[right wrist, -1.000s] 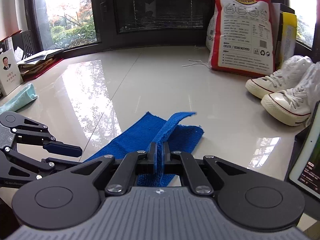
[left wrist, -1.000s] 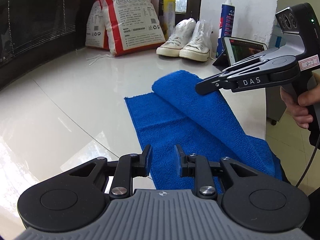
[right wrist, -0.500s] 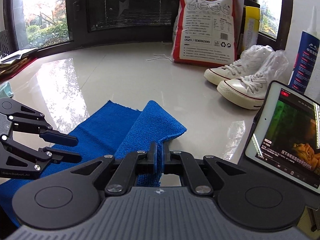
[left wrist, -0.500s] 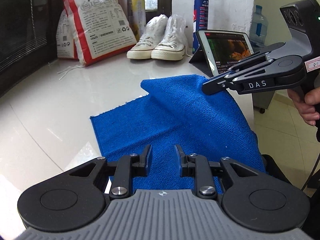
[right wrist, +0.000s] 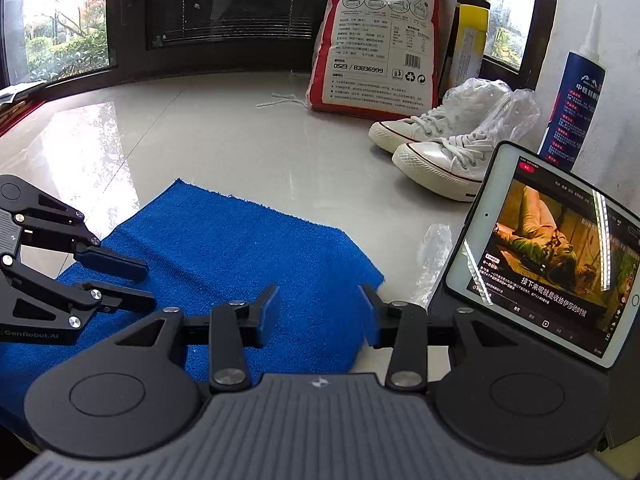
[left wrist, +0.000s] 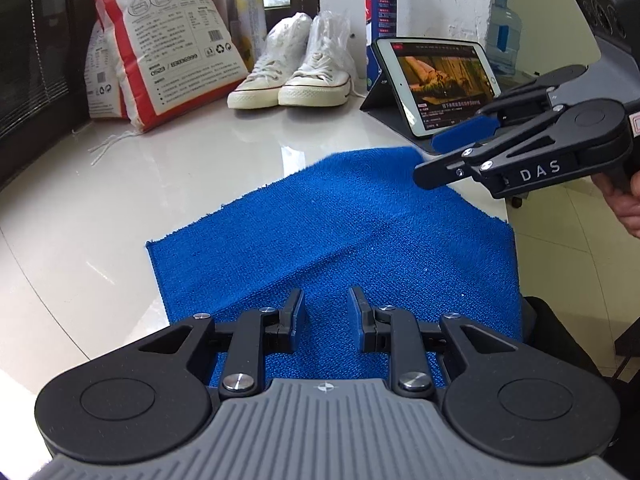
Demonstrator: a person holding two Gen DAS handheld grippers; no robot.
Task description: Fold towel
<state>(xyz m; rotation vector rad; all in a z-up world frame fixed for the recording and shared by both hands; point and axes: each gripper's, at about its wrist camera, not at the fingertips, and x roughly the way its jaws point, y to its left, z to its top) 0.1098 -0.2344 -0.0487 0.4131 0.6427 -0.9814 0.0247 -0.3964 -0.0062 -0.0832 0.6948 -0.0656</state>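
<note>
Blue terry towel [left wrist: 352, 240] is lying folded on the glossy pale stone counter [left wrist: 100, 208], both grippers hovering over it.

Readable writing: the right gripper [left wrist: 434, 160] is showing "DAS" on its arm, the left gripper [right wrist: 146, 286] "GenRobot.AI"; the red-and-white printed sack [right wrist: 376, 40] is carrying "0523 / 83836999" with recycling marks; the blue sealant tube [right wrist: 572, 112] and the propped white tablet [right wrist: 548, 256] are showing Chinese text too small to read surely. The left gripper's fingers are standing narrowly apart, gripping nothing, with towel lying beneath the gap. The right gripper's jaws are opening, moderately apart over the towel's right edge, nothing pressed between the pads. White canvas sneakers [right wrist: 440, 148] are sitting beyond the towel, well apart from it.
</note>
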